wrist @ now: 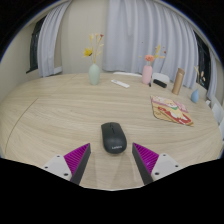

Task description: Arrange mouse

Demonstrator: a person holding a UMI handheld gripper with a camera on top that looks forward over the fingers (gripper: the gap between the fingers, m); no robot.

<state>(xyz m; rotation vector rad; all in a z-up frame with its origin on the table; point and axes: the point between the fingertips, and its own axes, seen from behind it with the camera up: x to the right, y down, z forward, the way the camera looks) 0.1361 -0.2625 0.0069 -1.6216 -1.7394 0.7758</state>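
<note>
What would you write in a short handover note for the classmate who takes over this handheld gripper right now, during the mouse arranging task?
Gripper: jaws open, holding nothing.
Black oval computer mouse: lies on the light wooden table, just ahead of the jaws and centred on the gap between them, not touched.
Done: gripper lined up with the mouse.
Left: move forward, close on the mouse, place it. The target spot cannot be told from this view.

A pale wooden table point(50, 110) carries a black mouse point(113, 137) near its front; a vase point(94, 73), bottles point(177, 80) and a tray point(171, 110) stand farther back.
</note>
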